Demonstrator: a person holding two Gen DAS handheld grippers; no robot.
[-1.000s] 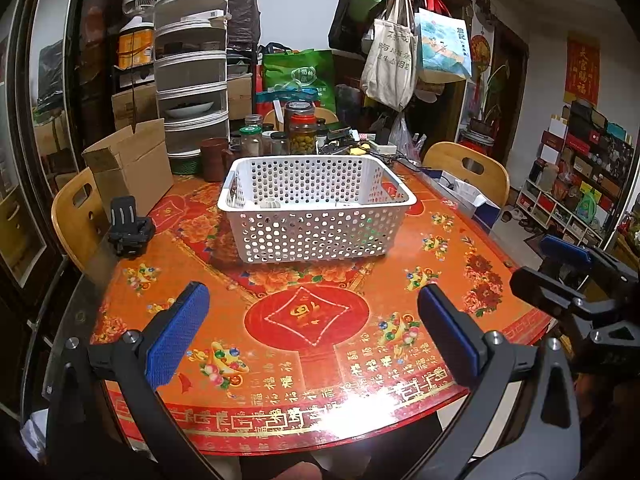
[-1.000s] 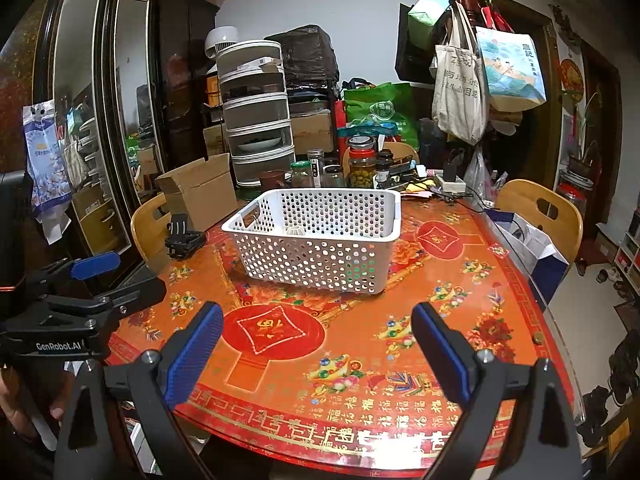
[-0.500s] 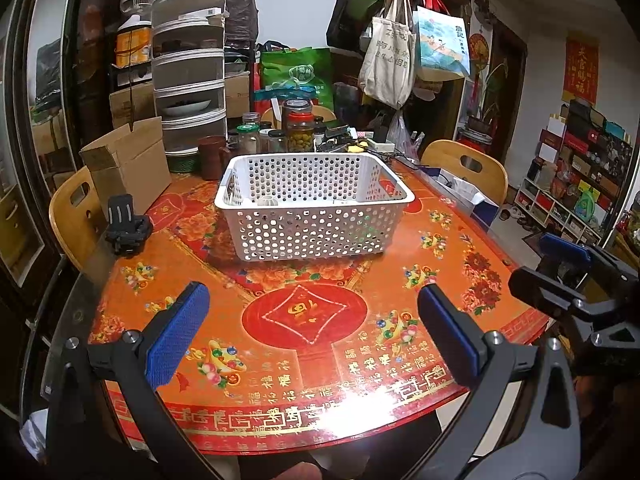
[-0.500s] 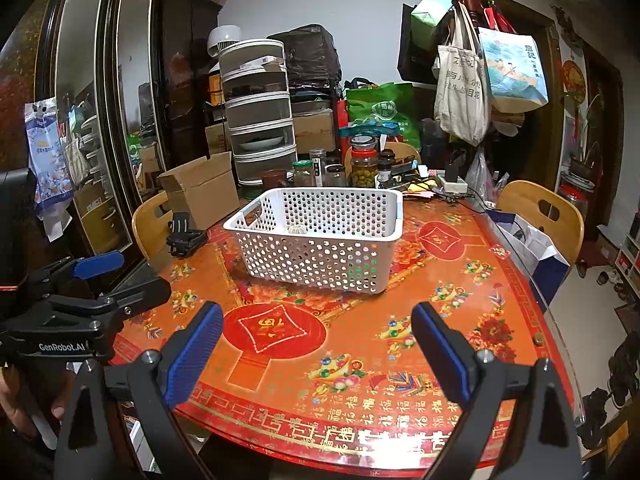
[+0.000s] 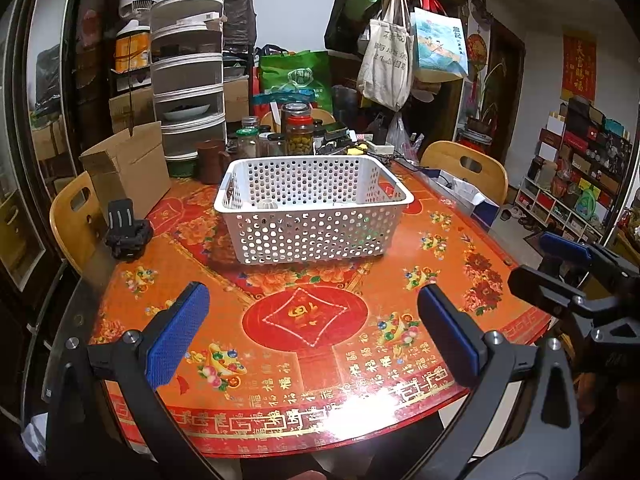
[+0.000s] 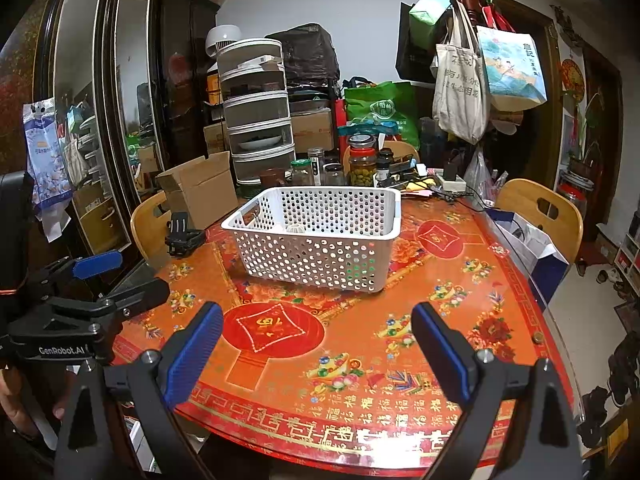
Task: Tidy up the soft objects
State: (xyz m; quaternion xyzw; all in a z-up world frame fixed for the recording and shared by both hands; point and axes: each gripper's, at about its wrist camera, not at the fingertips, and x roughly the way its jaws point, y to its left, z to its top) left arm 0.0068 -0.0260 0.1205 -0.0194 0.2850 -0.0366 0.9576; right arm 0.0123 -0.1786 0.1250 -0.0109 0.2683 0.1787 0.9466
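I have both tools hanging over the near edge of the desk [image 5: 460, 248], side by side and well short of the basket [image 5: 316, 210]. My left tool [image 5: 312, 332] has its blue fingers [image 5: 178, 338] spread wide with nothing between them. My right tool [image 6: 318, 350] is spread just as wide and grips nothing either. The white perforated basket sits near the middle of the desk; through its holes I can make out something pale and something green low inside, but not what they are. A cardboard box [image 6: 200, 190] and a group of jars [image 6: 362, 162] stand behind it.
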